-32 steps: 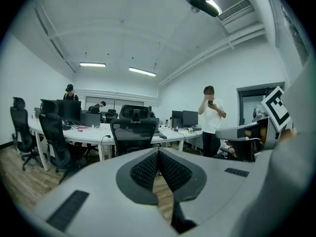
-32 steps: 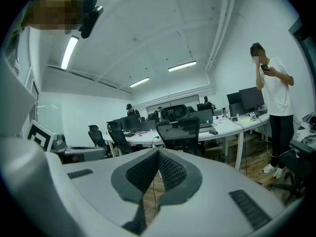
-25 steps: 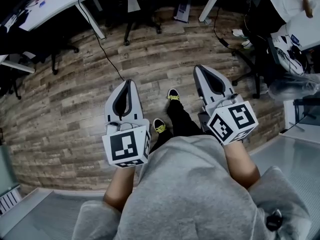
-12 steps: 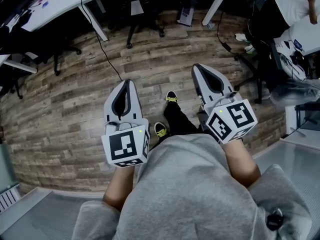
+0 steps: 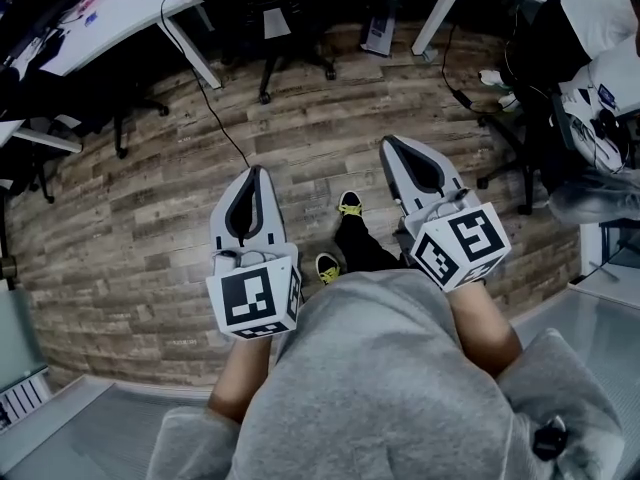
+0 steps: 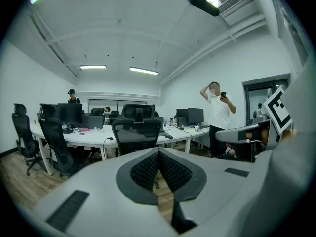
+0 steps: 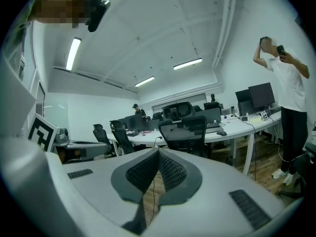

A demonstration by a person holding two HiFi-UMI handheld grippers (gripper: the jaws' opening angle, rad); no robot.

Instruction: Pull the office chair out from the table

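A black mesh office chair stands tucked against the white table at the top of the head view, its wheeled base on the wood floor. The same chair sits straight ahead in the left gripper view, and the chair shows ahead in the right gripper view. My left gripper and right gripper are held side by side in front of me, both shut and empty, well short of the chair. The jaw tips meet in the left gripper and the right gripper.
A black cable runs from the table across the floor. More black chairs line the table on the left. A person stands at the right, beside another desk with a chair base. My feet are between the grippers.
The chair and table have slid lower in the head view as I step closer. Both grippers travel forward with me and stay shut.
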